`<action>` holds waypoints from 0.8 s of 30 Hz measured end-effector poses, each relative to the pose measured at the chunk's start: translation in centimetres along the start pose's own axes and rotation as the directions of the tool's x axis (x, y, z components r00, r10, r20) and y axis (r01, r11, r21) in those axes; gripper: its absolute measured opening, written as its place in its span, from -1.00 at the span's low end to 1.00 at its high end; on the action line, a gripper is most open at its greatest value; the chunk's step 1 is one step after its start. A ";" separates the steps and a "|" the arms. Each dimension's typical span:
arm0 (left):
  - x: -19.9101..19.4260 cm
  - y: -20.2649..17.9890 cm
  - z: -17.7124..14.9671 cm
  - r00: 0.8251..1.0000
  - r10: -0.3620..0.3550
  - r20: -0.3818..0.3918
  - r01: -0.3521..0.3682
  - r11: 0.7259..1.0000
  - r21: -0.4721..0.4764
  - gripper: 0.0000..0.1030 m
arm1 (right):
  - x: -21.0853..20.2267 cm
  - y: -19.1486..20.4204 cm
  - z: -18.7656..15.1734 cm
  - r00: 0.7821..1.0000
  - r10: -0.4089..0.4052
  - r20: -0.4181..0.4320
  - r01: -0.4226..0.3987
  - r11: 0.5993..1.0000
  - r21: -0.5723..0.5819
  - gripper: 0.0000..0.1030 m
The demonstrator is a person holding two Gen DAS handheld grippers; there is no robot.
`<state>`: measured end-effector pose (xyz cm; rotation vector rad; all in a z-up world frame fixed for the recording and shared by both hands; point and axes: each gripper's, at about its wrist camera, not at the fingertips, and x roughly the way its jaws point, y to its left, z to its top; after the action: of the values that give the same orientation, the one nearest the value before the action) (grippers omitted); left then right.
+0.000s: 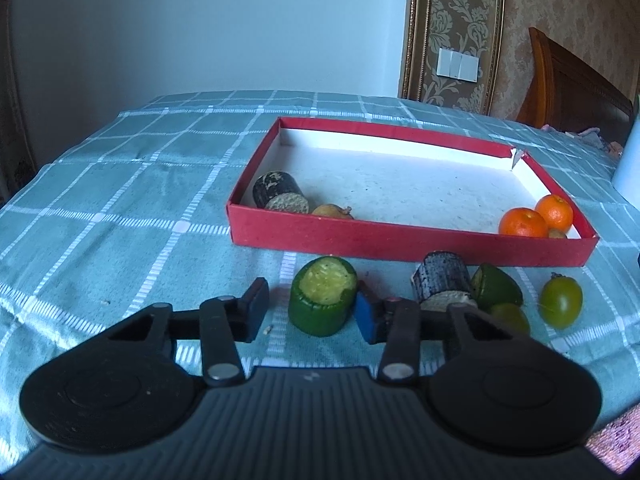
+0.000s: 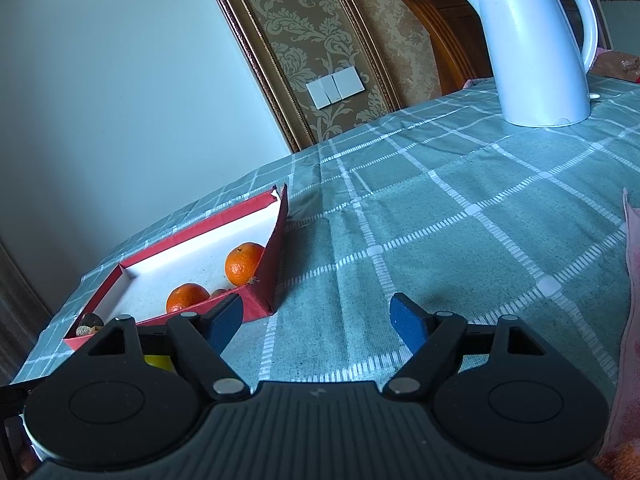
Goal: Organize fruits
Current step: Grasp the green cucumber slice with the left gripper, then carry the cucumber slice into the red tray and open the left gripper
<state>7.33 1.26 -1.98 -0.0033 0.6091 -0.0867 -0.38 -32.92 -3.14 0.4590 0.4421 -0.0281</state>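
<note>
On the checked teal counter cloth (image 1: 120, 208), the left gripper (image 1: 312, 308) has its fingers spread wide around an upright green cut cucumber stub (image 1: 323, 300), not gripping it. Behind lies a shallow red cardboard tray (image 1: 400, 240) holding two oranges (image 1: 522, 222). The right gripper (image 2: 318, 322) hangs released over bare cloth near a white electric kettle (image 2: 536, 48).

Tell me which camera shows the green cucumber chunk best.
The left wrist view: the green cucumber chunk stands upright on the tablecloth before the red tray, between the left gripper open jaws. The right wrist view doesn't show it.
</note>
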 end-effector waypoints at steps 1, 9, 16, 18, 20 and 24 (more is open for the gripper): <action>0.2 0.0 0.1 1.000 -0.003 0.000 0.003 1.000 0.001 -0.24 | 0.0 0.0 0.0 1.000 0.000 0.000 0.000 1.000 0.001 0.56; 1.9 -0.5 1.3 1.000 0.009 -0.001 -0.009 0.999 0.037 -0.28 | 0.0 0.0 0.0 1.000 0.001 0.001 -0.001 1.000 0.002 0.56; 1.5 -0.6 1.0 1.000 0.000 0.006 0.000 0.999 0.045 -0.45 | -0.1 0.0 0.0 1.000 0.001 0.003 -0.001 1.000 0.004 0.56; 1.3 -0.5 1.0 1.000 -0.001 0.003 0.001 0.999 0.036 -0.46 | 0.0 0.1 0.0 1.000 0.002 0.002 -0.002 1.000 0.005 0.56; 1.0 -0.3 1.0 1.000 -0.006 -0.006 0.006 1.000 0.017 -0.46 | -0.1 0.1 0.0 1.000 0.002 0.003 -0.002 1.000 0.005 0.56; -0.8 -0.2 1.9 0.999 -0.032 0.028 0.033 0.999 -0.003 -0.46 | -0.1 0.1 0.1 1.000 0.003 0.003 -0.003 1.000 0.004 0.56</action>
<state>7.73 1.14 0.00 -0.0173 0.5812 -0.1171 -0.40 -32.86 -3.03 0.4637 0.4382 -0.0273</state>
